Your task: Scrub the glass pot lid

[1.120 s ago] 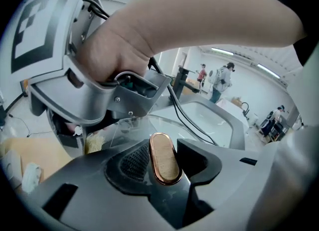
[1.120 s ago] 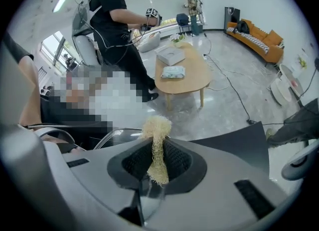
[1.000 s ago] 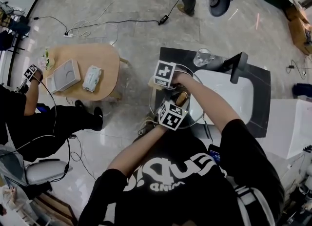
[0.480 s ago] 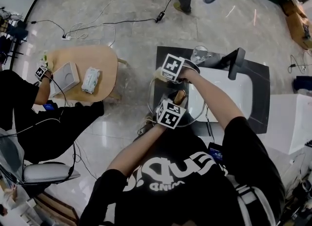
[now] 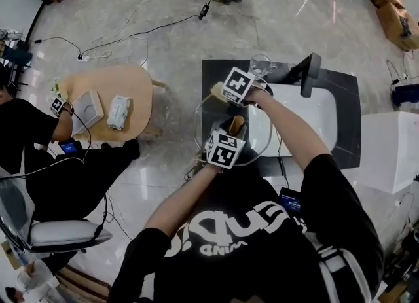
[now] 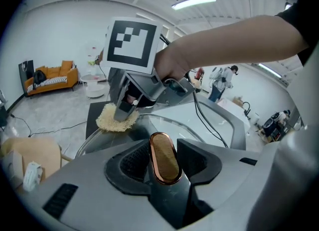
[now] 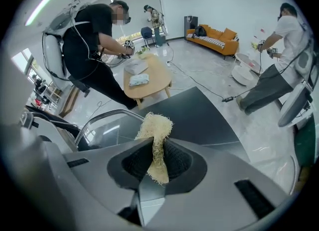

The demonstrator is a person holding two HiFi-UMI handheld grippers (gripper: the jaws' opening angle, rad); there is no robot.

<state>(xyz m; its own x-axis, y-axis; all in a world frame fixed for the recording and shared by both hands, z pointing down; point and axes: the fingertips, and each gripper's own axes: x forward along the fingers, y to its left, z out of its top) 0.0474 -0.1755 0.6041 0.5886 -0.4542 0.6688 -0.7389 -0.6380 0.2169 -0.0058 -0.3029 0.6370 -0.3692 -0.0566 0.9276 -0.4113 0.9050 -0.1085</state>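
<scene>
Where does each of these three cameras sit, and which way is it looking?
Head view: on the person's head, looking steeply down at the glass lid at the sink; both forearms show.
Left gripper view: on the left gripper, looking along its jaws clamped on the lid's knob; the right arm shows.
Right gripper view: on the right gripper, looking along jaws pinching the scrubber; its own housing fills the foreground.
Shared: lid and scrubber appear in all three.
</scene>
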